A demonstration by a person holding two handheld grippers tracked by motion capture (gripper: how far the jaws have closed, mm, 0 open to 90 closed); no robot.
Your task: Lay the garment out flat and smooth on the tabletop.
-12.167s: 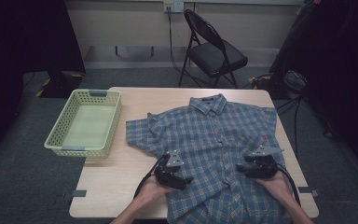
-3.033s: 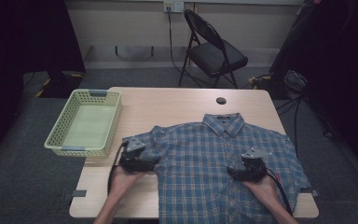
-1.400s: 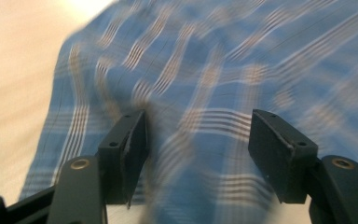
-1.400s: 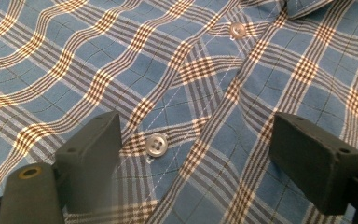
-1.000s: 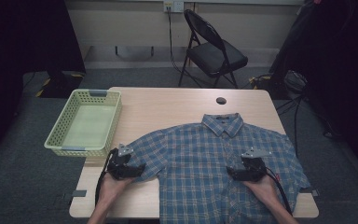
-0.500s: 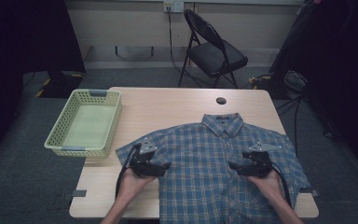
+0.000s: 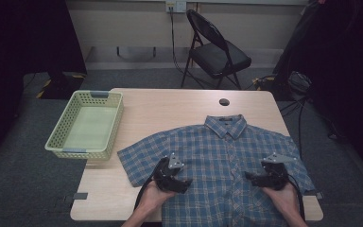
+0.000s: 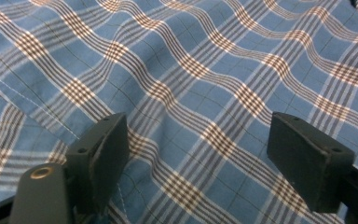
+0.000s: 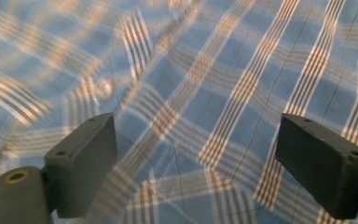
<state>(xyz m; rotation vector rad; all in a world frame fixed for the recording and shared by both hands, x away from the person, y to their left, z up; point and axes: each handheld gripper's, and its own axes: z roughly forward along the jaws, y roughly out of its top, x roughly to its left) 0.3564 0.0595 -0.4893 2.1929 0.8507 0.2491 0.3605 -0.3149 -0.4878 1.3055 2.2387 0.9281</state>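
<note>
A blue plaid short-sleeved shirt (image 7: pixel 217 161) lies flat, front up, on the near half of the wooden table (image 7: pixel 170 106), collar toward the far side. My left gripper (image 7: pixel 185 183) hovers over the shirt's left chest area, jaws wide apart. In the left gripper view the left gripper (image 8: pixel 196 154) is open over the plaid cloth (image 8: pixel 205 70) with nothing between its jaws. My right gripper (image 7: pixel 250 176) is over the shirt near its right sleeve. In the right gripper view the right gripper (image 9: pixel 196 163) is open above blurred plaid fabric (image 9: pixel 223 84).
A pale green plastic basket (image 7: pixel 86 124), with nothing in it, sits on the table's left edge. A round cable hole (image 7: pixel 224 101) is in the far part of the tabletop. A black folding chair (image 7: pixel 215 49) stands beyond the table.
The shirt has been pulled nearer and rightward and spread flat. In the last second my left gripper moved from the left sleeve edge rightward onto the shirt body; the right gripper barely shifted.
</note>
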